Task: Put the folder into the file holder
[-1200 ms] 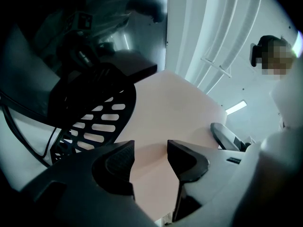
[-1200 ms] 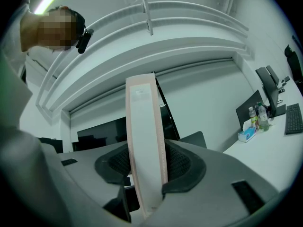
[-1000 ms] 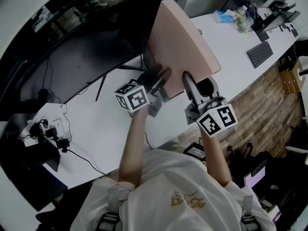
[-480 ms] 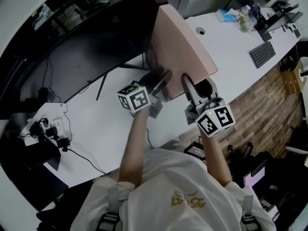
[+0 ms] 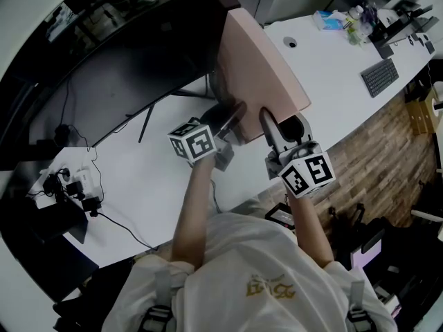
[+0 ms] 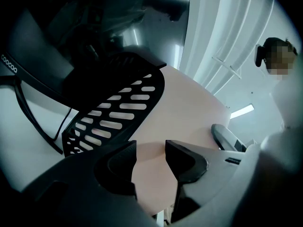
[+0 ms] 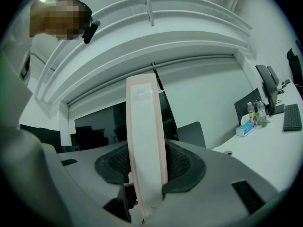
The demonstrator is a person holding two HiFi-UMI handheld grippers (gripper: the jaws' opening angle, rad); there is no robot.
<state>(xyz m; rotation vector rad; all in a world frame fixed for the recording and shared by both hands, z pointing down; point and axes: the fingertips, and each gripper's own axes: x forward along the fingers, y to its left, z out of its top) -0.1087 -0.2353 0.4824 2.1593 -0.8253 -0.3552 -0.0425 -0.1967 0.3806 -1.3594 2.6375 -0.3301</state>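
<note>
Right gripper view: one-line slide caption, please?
Right gripper clamps the upright pink folder edge-on; white desk with keyboard behind.

The pink folder [image 5: 261,64], thick and box-like, stands on edge and leans, its lower end down at the black file holder [image 6: 116,110]. The file holder, with rows of slots in its side, stands upright on the white desk.

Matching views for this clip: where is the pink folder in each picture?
Head view: folder upright at upper centre.
Left gripper view: folder, its broad face filling centre and right.
Right gripper view: folder edge-on, a vertical strip at centre.
Shared landmark: the black monitor, behind the folder to its left.
</note>
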